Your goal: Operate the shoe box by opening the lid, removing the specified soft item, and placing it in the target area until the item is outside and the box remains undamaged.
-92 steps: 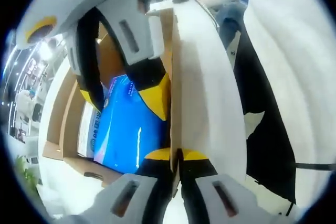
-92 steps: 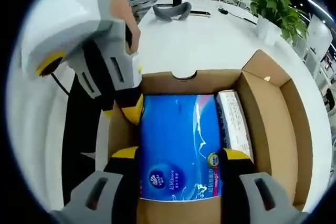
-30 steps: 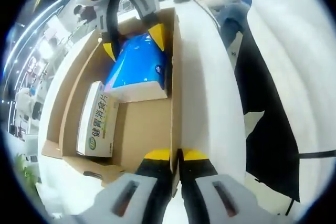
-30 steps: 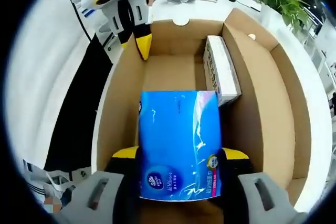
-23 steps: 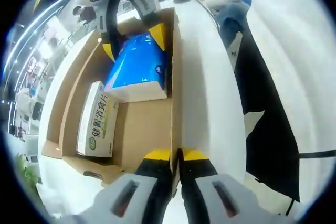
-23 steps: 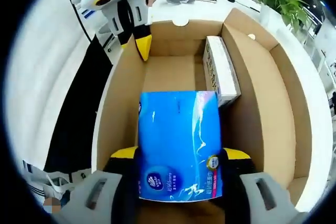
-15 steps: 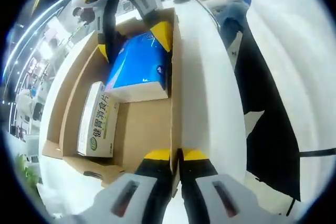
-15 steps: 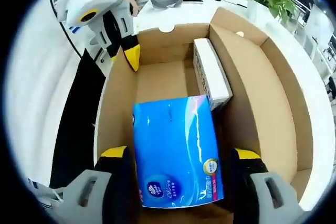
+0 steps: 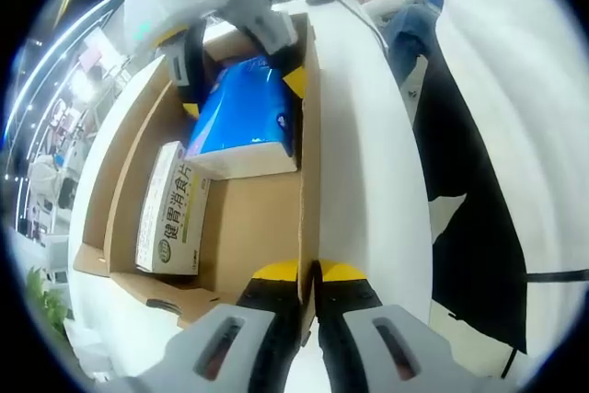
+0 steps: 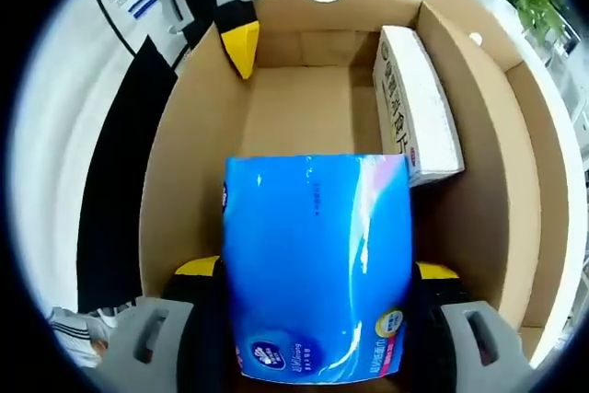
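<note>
The blue pack (image 10: 316,269) is clamped between the right gripper's (image 10: 317,273) jaws above the open box (image 10: 189,154). The box wall is pinched by the closed left gripper (image 9: 309,271). A white carton (image 9: 170,211) lies inside.

Glossy blue tissue pack (image 10: 317,264), brown cardboard box (image 10: 189,163), yellow-tipped black fingers (image 10: 241,48).
</note>
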